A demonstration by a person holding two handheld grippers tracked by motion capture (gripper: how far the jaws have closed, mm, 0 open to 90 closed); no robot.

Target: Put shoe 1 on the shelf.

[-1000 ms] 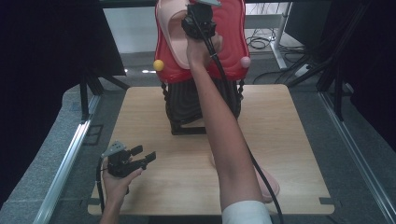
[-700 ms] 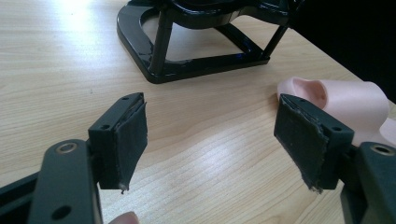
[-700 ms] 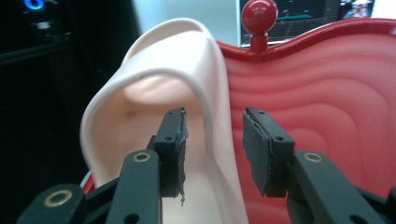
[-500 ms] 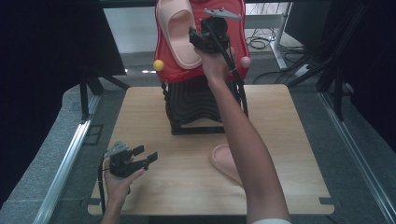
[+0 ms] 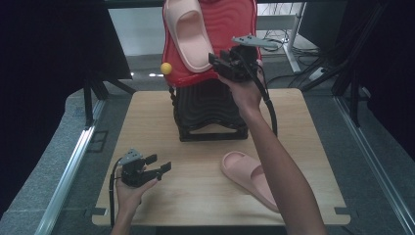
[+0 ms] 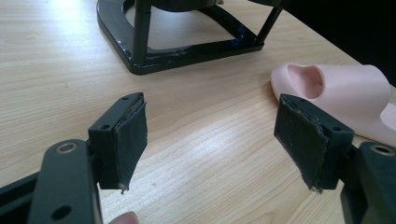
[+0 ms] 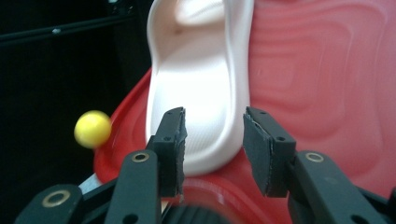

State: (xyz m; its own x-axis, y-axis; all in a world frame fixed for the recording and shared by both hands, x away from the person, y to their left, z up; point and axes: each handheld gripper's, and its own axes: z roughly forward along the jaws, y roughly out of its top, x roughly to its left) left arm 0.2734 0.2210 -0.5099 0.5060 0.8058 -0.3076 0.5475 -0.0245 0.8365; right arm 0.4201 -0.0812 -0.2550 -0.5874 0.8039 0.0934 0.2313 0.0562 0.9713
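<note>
Lab (black curtains (image 5: 49, 58), cables (image 5: 279, 19), metal rails (image 5: 66, 174))

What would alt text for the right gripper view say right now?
The right gripper points its open black jaws at the heel end of a pale pink slipper that lies on a red ridged panel, with nothing between the pads. A small yellow ball sits at the panel's left edge.

Pale pink slippers, red ribbed panel, black stand

Upper centre, a pale pink slipper (image 5: 188, 34) lies on a red panel (image 5: 230, 24) embossed with wavy ridges; a yellow ball (image 5: 166, 68) sits at its left edge; below, a glossy black stand (image 5: 208, 110); lower right, a second pink slipper (image 5: 247, 176) on the light wood-grain surface (image 5: 195, 191); both hand-held grippers black.
</note>
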